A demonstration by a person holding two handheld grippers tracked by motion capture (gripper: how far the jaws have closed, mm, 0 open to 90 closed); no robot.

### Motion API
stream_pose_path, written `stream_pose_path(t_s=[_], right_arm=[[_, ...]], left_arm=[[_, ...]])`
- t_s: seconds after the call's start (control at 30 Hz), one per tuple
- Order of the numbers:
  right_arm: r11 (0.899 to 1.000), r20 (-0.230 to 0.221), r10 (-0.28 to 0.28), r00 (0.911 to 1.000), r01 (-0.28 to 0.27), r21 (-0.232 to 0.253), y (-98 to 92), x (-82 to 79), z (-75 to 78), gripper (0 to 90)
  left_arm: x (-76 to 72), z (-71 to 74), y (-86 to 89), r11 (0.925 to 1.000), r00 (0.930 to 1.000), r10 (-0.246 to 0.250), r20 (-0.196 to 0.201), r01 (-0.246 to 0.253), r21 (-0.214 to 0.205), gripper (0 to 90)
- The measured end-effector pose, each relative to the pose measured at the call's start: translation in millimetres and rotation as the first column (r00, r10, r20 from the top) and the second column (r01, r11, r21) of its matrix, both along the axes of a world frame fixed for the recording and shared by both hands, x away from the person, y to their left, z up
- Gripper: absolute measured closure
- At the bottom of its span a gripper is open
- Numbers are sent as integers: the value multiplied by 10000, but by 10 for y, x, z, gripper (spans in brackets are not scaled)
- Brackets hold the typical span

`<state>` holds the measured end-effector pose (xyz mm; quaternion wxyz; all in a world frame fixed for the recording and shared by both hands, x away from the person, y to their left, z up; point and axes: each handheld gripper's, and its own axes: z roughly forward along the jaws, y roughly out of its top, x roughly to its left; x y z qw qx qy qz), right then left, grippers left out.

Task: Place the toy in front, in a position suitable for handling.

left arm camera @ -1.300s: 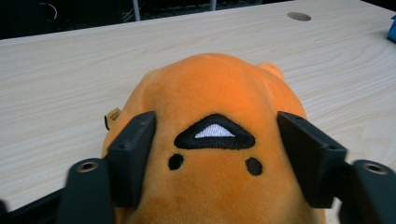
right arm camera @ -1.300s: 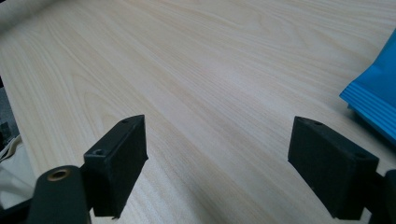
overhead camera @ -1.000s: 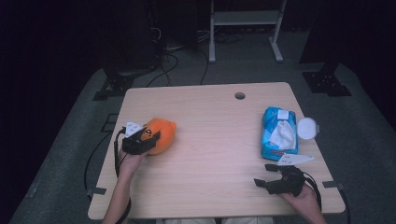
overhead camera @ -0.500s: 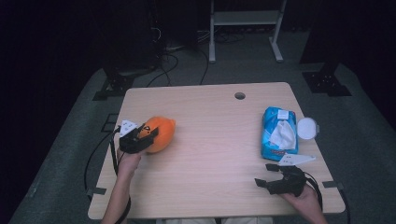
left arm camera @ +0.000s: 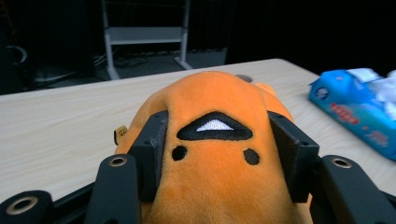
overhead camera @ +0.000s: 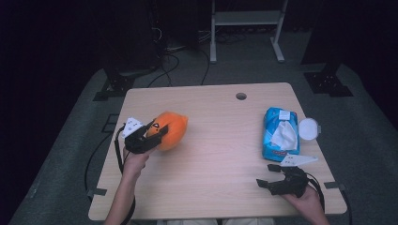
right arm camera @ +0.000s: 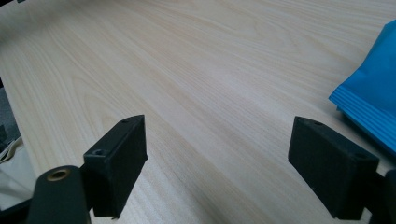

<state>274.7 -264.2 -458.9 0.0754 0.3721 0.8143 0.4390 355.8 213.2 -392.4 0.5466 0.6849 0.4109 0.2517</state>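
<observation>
An orange plush toy (overhead camera: 171, 130) with a black-and-white stitched face (left arm camera: 215, 128) hangs a little above the left part of the wooden table (overhead camera: 220, 154). My left gripper (overhead camera: 150, 136) is shut on it, and in the left gripper view both black pads squeeze the toy's sides (left arm camera: 154, 149). Near the table's front right corner my right gripper (overhead camera: 272, 178) rests low and open, its jaws wide apart over bare wood (right arm camera: 215, 158). A blue pack of wipes (overhead camera: 280, 133) lies just beyond it, and its blue edge (right arm camera: 373, 102) is at the right of the right gripper view.
A white round lid (overhead camera: 309, 128) sits at the right table edge beside the wipes pack. A cable hole (overhead camera: 241, 96) is near the far edge. Behind the table stand a metal frame (overhead camera: 244, 18) and floor cables.
My left gripper has lifted the orange plush off the table and carried it slightly forward and right. The right gripper has stayed in place.
</observation>
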Motion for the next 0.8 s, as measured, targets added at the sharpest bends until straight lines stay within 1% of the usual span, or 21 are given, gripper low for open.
stream_pose_path(t_s=[0.07,0.1,0.17,0.2,0.27,0.3,0.33,0.37,0.43,0.57,0.63,0.73,0.8], right_arm=[[10000,19,-10,10000,10,3,-3,1,1,183],[10000,28,-16,10000,16,11,-6,2,1,183],[10000,18,-35,10000,35,31,-8,2,2,183],[10000,14,-42,10000,42,41,-11,6,-1,183],[10000,0,-28,10000,28,10,-10,8,-4,183],[10000,1,-29,10000,29,0,-9,8,-4,183],[10000,1,-29,10000,29,0,-9,8,-4,183],[10000,6,-51,10000,51,22,-9,5,-1,183],[10000,26,-58,10000,58,34,-13,5,-1,183],[10000,8,-64,10000,64,25,-14,6,-2,183],[10000,-1,-70,10000,70,45,-15,7,-4,183],[10000,-36,-60,10000,60,17,-12,12,-8,183],[10000,-22,-67,10000,67,31,-13,12,-7,183]], left_arm=[[-17,29,-49,9998,9998,-190,81,191,-35,459],[-17,29,-49,9998,9998,-190,81,191,-35,458],[-35,44,-101,9994,9993,-347,116,347,-52,458],[-54,48,-171,9983,9983,-581,97,581,19,459],[-60,47,-204,9977,9977,-673,92,673,78,459],[-71,50,-263,9963,9964,-848,84,847,129,459],[-71,50,-263,9963,9964,-848,84,847,129,458],[-86,53,-324,9945,9945,-1040,114,1038,149,459],[-105,59,-380,9923,9924,-1221,132,1218,219,458],[-130,75,-447,9897,9898,-1417,172,1413,233,458],[-152,85,-503,9870,9868,-1600,240,1597,158,457],[-173,95,-559,9836,9834,-1796,268,1791,197,457],[-180,99,-578,9829,9827,-1834,266,1830,185,456]])
